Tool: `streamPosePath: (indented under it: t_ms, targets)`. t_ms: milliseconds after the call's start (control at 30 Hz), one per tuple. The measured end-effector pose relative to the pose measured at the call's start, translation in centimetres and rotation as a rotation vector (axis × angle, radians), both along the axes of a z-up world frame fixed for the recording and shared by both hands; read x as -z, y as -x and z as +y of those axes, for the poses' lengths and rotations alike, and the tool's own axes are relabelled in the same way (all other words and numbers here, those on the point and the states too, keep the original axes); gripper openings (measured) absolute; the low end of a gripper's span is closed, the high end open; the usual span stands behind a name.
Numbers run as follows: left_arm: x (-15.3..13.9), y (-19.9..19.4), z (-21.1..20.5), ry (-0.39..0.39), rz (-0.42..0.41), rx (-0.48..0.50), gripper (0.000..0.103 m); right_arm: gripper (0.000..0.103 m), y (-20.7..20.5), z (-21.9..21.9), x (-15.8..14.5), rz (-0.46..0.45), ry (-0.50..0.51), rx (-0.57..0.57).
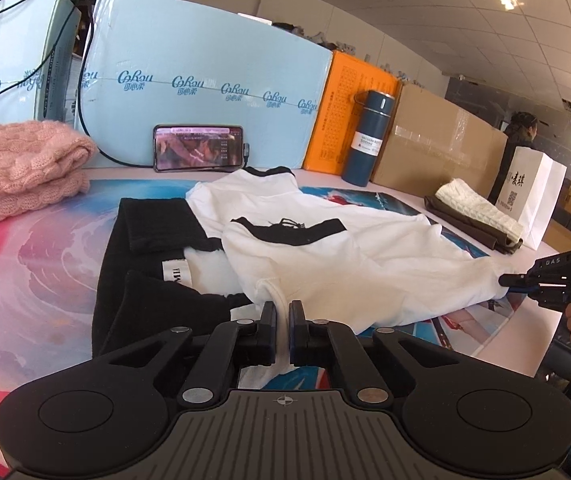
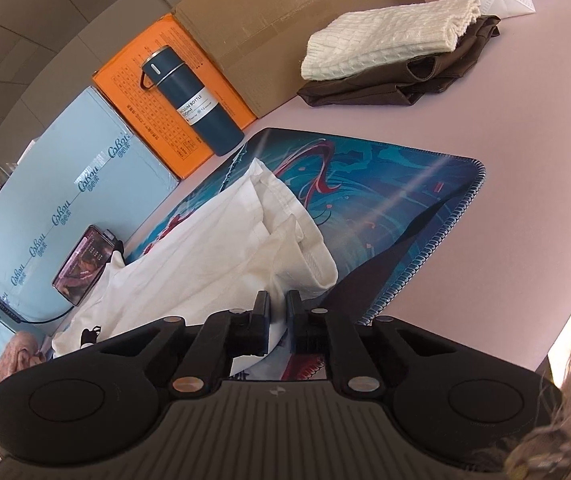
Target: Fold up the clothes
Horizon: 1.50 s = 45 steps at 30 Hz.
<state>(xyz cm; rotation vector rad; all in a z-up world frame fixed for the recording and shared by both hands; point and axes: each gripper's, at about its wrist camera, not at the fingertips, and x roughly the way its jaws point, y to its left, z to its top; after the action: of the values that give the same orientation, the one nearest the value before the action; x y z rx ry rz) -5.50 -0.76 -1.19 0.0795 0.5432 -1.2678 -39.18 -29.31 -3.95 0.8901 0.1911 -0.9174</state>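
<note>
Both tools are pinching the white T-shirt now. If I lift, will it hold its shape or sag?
Likely sag: the white T-shirt already lies wrinkled and draped between the left tool and right tool. It looks thin and light, so it should lift easily, though folded layers may slide apart.

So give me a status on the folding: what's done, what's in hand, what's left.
Done, apparently: a cream knit stacked on a folded brown garment at the far side. In hand: the white T-shirt, pinched by the left hand-held gripper and the right hand-held gripper at two spots along its edge, partly folded. Left: the black garment beneath it and probably the pink knit.
</note>
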Motion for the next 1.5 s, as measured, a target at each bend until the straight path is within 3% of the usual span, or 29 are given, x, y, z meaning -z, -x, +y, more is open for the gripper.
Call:
streamPosePath:
  t_ms: [100, 233, 433, 567, 633, 700, 733, 767, 833, 900, 1033, 1067, 1333, 1500]
  targets:
    - [-1.4, 0.5, 1.0, 0.040, -0.025, -0.012, 0.004, 0.004, 0.8, 0.2, -0.6, -0.043, 0.025, 0.010]
    - [-1.6, 1.0, 1.7, 0.033, -0.033, -0.010, 0.004, 0.004, 1.2, 0.3, -1.3, -0.052, 0.048, 0.020]
    - [0.9, 1.1, 2.1, -0.055, 0.011, -0.027, 0.004, 0.003, 2.0, -0.1, -0.1, -0.011, 0.012, 0.059]
    - [0.1, 1.1, 2.2, -0.061, -0.055, -0.050, 0.010, 0.003, 2.8, -0.1, 0.3, 0.012, 0.019, 0.074]
    - [-0.3, 1.1, 2.3, -0.064, -0.088, -0.062, 0.011, 0.005, 2.8, 0.2, -0.2, 0.073, 0.074, 0.113]
    - [-0.7, 1.1, 2.3, -0.067, -0.121, -0.073, 0.019, 0.014, 2.7, 0.6, -0.7, 0.137, 0.143, 0.163]
    - [-0.9, 1.2, 2.3, -0.069, -0.141, -0.083, 0.036, 0.021, 2.7, 0.7, -0.9, 0.148, 0.160, 0.172]
    - [-1.1, 1.1, 2.0, -0.080, -0.170, -0.101, 0.055, 0.037, 2.7, 0.6, -1.1, 0.139, 0.168, 0.168]
    - [-1.5, 0.8, 1.1, -0.113, -0.198, -0.102, 0.072, 0.043, 2.3, 0.5, -1.5, 0.123, 0.185, 0.130]
    - [-1.8, 0.5, 0.2, -0.152, -0.226, -0.099, 0.075, 0.052, 1.5, 0.3, -1.9, 0.124, 0.205, 0.083]
    - [-0.4, 0.4, -2.6, -0.351, -0.308, -0.031, 0.082, 0.060, -0.8, -0.5, -2.8, 0.108, 0.227, -0.010]
    - [-0.3, 0.5, -2.9, -0.371, -0.331, -0.015, 0.082, 0.064, -1.4, -0.7, -3.1, 0.100, 0.231, -0.036]
    - [-4.8, -3.3, -6.0, -0.222, -0.376, -0.022, 0.086, 0.071, -7.8, -3.3, -3.9, 0.043, 0.224, -0.259]
    - [-6.5, -8.2, -11.6, -0.153, -0.312, 0.025, 0.086, 0.077, -12.6, -5.2, -4.5, -0.002, 0.177, -0.400]
